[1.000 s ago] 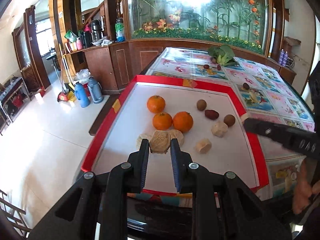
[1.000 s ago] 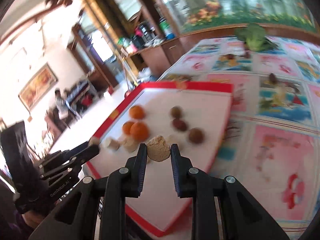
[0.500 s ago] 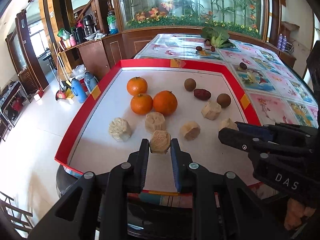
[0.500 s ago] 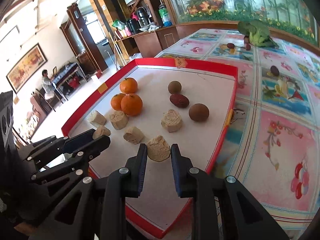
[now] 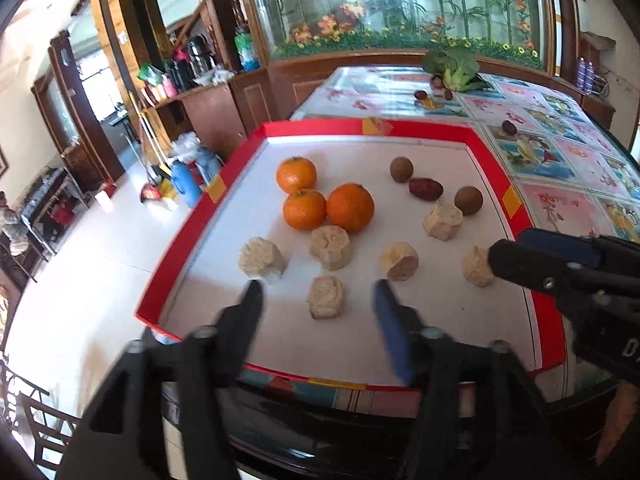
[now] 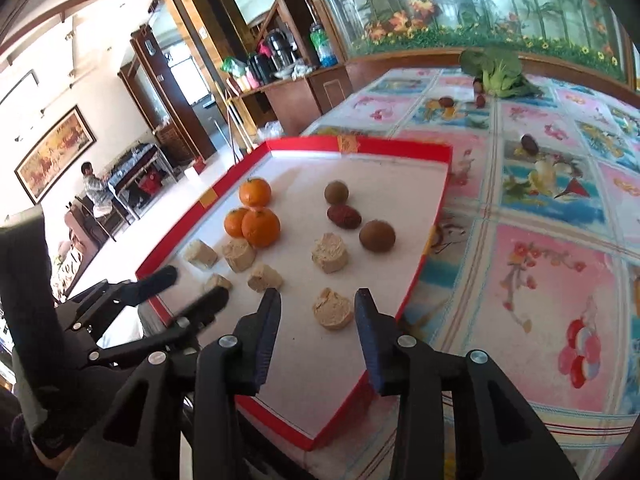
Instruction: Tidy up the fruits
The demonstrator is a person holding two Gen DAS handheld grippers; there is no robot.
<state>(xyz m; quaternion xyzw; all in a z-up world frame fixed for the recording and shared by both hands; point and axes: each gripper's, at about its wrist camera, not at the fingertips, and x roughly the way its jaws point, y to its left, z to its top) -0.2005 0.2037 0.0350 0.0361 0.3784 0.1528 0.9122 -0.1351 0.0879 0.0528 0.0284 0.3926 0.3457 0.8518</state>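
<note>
Three oranges (image 5: 327, 199) cluster at the tray's (image 5: 224, 176) ten o'clock, two touching, one just behind. At one o'clock lie two brown round fruits (image 5: 401, 169) with a dark red date (image 5: 425, 189) between them. Six pale, rough chunks (image 5: 330, 242) sit upright and apart across the near half, from seven to four o'clock.

Black plastic left tongs (image 5: 318, 304) and right tongs (image 6: 316, 312); triangular cut-outs in the arms, silver round screws at the pivots, blue pads (image 6: 366, 336) lining the inner finger faces, white lettering on one body.
</note>
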